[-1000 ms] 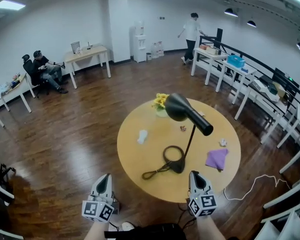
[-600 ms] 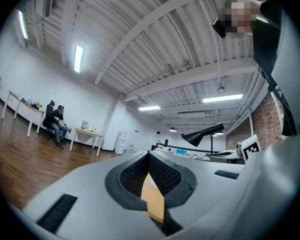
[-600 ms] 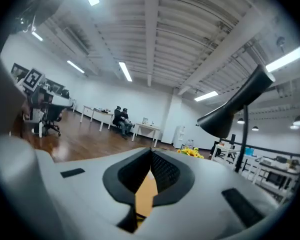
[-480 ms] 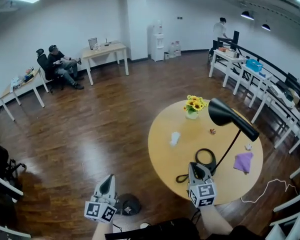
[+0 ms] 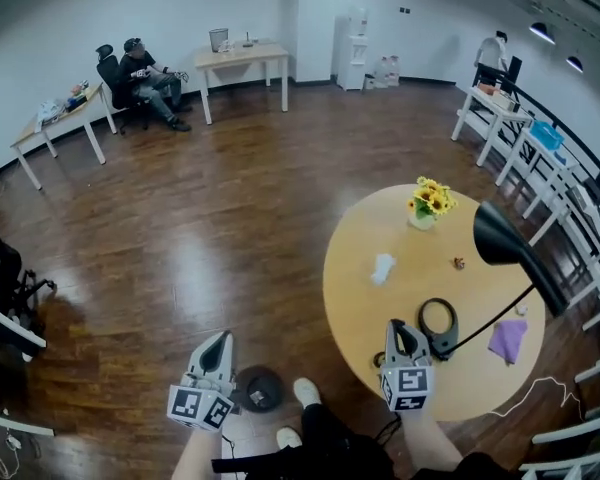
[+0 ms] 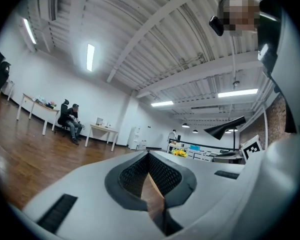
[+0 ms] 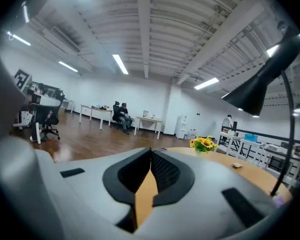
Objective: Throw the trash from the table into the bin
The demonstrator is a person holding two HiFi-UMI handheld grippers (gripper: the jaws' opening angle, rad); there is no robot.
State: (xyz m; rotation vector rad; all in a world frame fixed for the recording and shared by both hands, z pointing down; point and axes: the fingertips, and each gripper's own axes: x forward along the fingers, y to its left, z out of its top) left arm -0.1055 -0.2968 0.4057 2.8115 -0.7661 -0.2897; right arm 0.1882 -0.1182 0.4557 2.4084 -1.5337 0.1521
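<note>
In the head view the round wooden table [image 5: 365,313] carries a white crumpled paper [image 5: 382,267], a small brown scrap [image 5: 459,263], a purple cloth [image 5: 508,339] and a small white wad [image 5: 521,309]. A dark round bin [image 5: 259,388] stands on the floor left of the table, by the person's shoes. My left gripper [image 5: 220,341] hangs over the floor just left of the bin, shut and empty; its pads meet at the tip [image 6: 149,155]. Shut with nothing in it, my right gripper [image 5: 404,329] is over the table's near edge, its own view showing the tabletop ahead [image 7: 151,150].
A black desk lamp [image 5: 510,253] with its ring base [image 5: 439,320] and cord stands on the table, close to the right gripper. A vase of yellow flowers [image 5: 429,200] sits at the table's far side. Desks, chairs and people are far off along the walls.
The head view has swung left, so the table now lies further right and the bin has come into sight. Both grippers have shifted with it and stay shut.
</note>
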